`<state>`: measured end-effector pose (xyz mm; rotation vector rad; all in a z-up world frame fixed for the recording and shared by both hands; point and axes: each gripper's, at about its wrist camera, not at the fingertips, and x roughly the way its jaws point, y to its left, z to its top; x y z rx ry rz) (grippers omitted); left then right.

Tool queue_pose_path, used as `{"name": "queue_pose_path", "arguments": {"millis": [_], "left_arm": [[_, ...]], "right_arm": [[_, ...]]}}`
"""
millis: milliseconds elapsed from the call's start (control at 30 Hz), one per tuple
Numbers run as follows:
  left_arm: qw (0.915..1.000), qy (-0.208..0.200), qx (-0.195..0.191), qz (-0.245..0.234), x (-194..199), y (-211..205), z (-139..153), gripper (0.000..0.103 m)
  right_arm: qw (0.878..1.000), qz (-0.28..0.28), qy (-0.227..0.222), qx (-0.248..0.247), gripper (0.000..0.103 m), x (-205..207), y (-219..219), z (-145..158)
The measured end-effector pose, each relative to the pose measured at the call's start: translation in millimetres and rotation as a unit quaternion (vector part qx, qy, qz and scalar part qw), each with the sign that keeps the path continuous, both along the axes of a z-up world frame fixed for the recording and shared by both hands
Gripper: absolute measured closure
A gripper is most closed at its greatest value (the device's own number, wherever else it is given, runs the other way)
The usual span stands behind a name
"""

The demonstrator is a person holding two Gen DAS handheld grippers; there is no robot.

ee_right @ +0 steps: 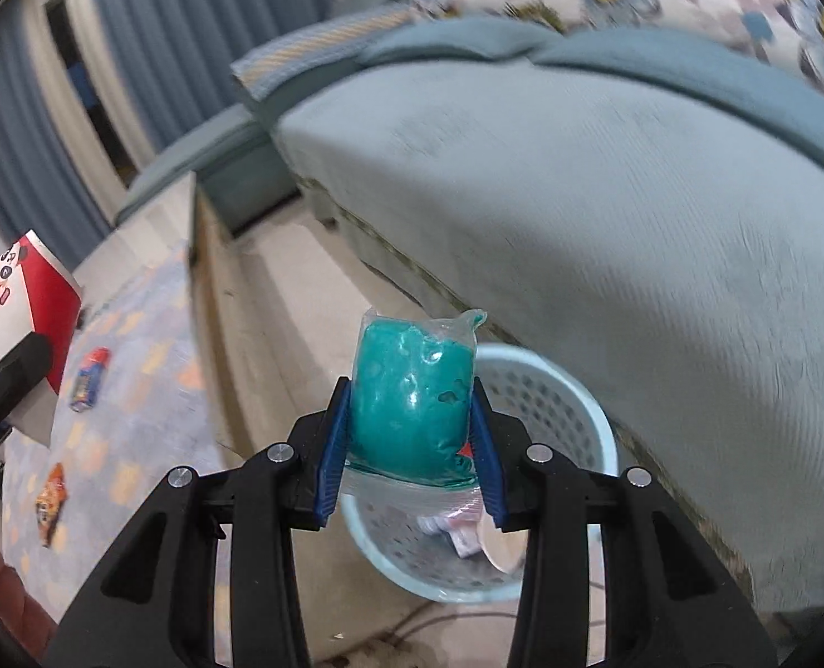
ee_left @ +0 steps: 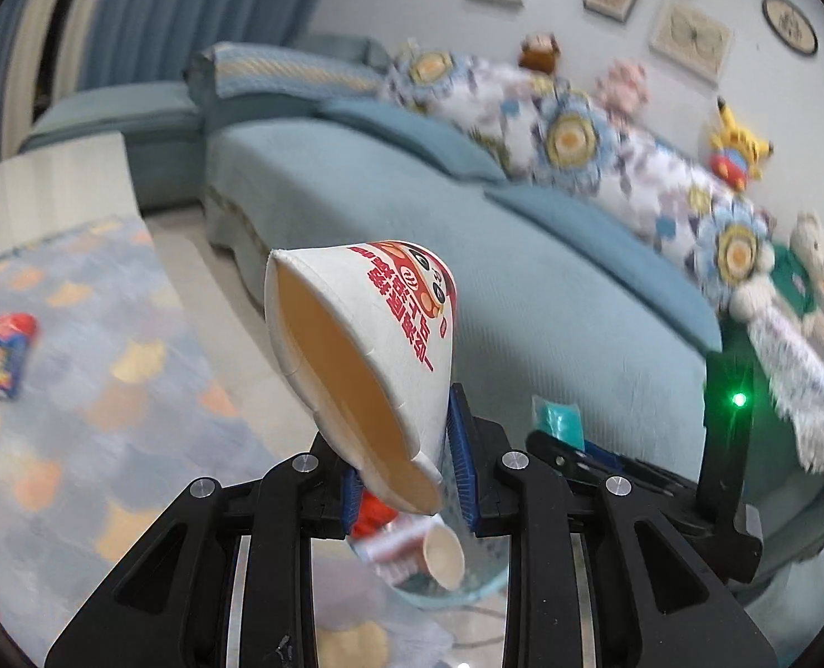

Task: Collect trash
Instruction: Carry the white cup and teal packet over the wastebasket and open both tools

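Now, your left gripper (ee_left: 406,479) clamps a white paper bowl (ee_left: 367,356) by its rim, the blue pads (ee_left: 459,456) pressing either side so the opening is squashed into a narrow oval. Red Chinese characters and a cartoon panda face run across its outer wall; the characters are too warped to read. Your right gripper (ee_right: 409,456) is partly closed on a clear plastic pouch (ee_right: 412,406) filled with teal paste, its pads touching both sides of the pouch; no label shows on it.

Below that pouch stands a pale blue perforated basket (ee_right: 573,406) on the floor beside the blue sofa (ee_right: 579,195), already holding a small paper cup (ee_right: 501,548) and a crumpled wrapper. On the patterned rug (ee_left: 106,389), a blue and red can (ee_left: 5,356) lies on its side, its print blurred. In the right wrist view an orange snack packet (ee_right: 50,501) also lies on the rug, well apart from the basket.
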<state>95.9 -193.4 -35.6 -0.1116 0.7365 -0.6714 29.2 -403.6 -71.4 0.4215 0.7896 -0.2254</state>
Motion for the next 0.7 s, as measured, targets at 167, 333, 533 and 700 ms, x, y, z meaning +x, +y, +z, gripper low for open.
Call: {"name": "queue_pose_path", "arguments": {"millis": [167,333,533,700], "left_arm": [[0.9988,0.025,0.031,-0.029,1.8,-29.6,-29.5,0.077],[0.9977,0.046,0.041,-0.029,11.4,-39.4,-45.5,0.077],[0.9968,0.06,0.045,-0.028,20.7,-45.5,-55.5,0.066],[0.9969,0.063,0.039,-0.025,24.4,-41.6,-55.8,0.051]], "right_arm": [[0.999,-0.018,0.041,0.014,0.066,0.2,-13.7,-31.3],[0.997,-0.032,0.065,0.023,0.065,4.6,-20.8,-47.5],[0.995,-0.048,0.073,0.039,0.058,13.1,-29.5,-54.8],[0.996,-0.052,0.069,0.036,0.048,15.0,-30.6,-53.6]]}}
